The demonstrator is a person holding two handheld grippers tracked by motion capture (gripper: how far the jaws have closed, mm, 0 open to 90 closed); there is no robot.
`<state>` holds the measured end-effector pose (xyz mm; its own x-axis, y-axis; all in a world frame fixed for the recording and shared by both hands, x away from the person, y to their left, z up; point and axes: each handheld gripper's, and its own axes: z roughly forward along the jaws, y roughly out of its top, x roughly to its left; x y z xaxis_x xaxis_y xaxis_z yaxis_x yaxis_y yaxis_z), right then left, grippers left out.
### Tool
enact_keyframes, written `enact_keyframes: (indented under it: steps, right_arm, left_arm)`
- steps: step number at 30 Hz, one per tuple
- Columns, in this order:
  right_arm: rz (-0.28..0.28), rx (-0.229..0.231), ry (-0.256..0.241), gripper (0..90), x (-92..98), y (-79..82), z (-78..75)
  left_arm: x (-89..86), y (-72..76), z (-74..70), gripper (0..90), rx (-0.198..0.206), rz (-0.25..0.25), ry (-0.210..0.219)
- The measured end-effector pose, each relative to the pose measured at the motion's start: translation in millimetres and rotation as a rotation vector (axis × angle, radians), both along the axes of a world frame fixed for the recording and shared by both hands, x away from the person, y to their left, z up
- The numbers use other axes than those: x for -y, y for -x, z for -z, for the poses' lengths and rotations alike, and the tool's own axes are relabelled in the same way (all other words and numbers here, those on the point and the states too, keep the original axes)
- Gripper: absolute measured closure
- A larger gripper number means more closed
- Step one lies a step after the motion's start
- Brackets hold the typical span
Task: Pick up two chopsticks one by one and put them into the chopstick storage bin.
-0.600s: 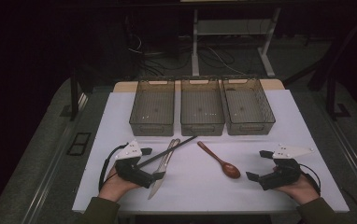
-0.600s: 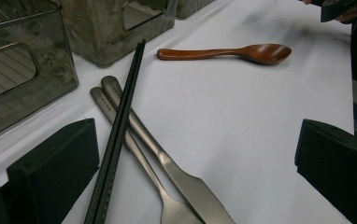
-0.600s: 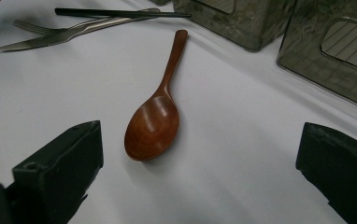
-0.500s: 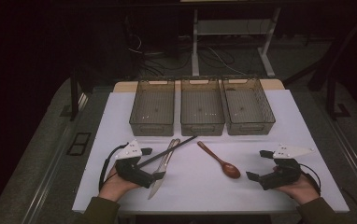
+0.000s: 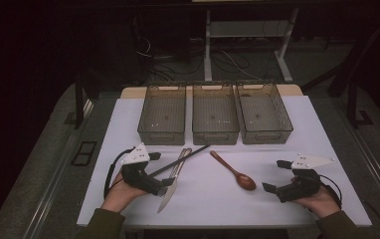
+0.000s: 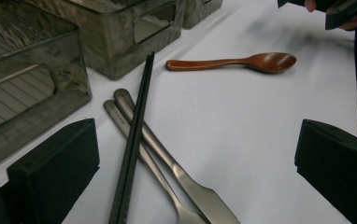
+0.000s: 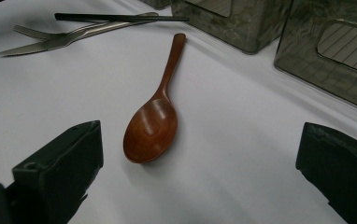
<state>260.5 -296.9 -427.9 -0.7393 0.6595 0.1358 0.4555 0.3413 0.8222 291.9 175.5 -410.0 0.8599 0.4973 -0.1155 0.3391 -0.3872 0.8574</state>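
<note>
On the white table [image 5: 297, 129] lie black chopsticks [image 5: 180, 160], a steel fork [image 5: 180, 159] and a steel knife [image 5: 168, 191], bunched together left of centre. A brown wooden spoon [image 5: 233, 171] lies alone in the middle, bowl toward me. My left gripper [image 5: 160, 173] rests open at the front left, its jaws flanking the lower ends of the chopsticks [image 6: 134, 140], fork [image 6: 144, 158] and knife [image 6: 186, 182] without touching them. My right gripper [image 5: 275, 175] rests open at the front right, facing the spoon [image 7: 153, 121], which lies just ahead of its jaws.
Three translucent grey bins stand in a row at the back: left [image 5: 161, 114], middle [image 5: 214, 114] and right [image 5: 263, 112], all without contents. The table's front edge runs just before my hands. Dark floor and a desk frame lie beyond the table.
</note>
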Motion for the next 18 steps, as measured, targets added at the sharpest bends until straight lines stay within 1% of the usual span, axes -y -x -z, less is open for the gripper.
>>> enact_keyframes:
  steps: [7,8,11,12,13,17,18]
  right_arm:
    - [0.0,-0.001,0.002,0.2,0.1,-0.6,0.6]
    - [0.0,-0.001,0.001,0.2,0.1,-0.6,0.6]
    - [-0.002,-0.003,-0.001,0.2,-0.2,-0.8,0.5]
    - [-0.002,-0.004,-0.002,0.2,-0.2,-0.7,0.4]
    - [-0.001,-0.005,-0.002,0.2,-0.1,-0.6,0.4]
    - [0.0,-0.005,-0.004,0.2,0.2,-0.7,0.3]
    - [0.002,-0.006,-0.004,0.2,0.3,-0.8,0.3]
  left_arm:
    - [-3.0,-5.4,-1.7,0.0,0.002,-0.006,0.007]
    - [-3.4,-7.5,-1.7,0.0,0.002,-0.01,0.015]
    - [-4.0,-10.5,-1.2,1.0,0.0,-0.007,0.021]
    - [-4.1,-14.8,-0.8,1.8,-0.002,-0.004,0.019]
    - [-4.1,-14.8,-0.8,2.0,-0.002,-0.004,0.019]
    - [-4.5,-24.5,-2.2,4.2,0.003,-0.003,0.017]
    - [-4.8,-27.7,-2.8,6.1,0.015,-0.003,0.011]
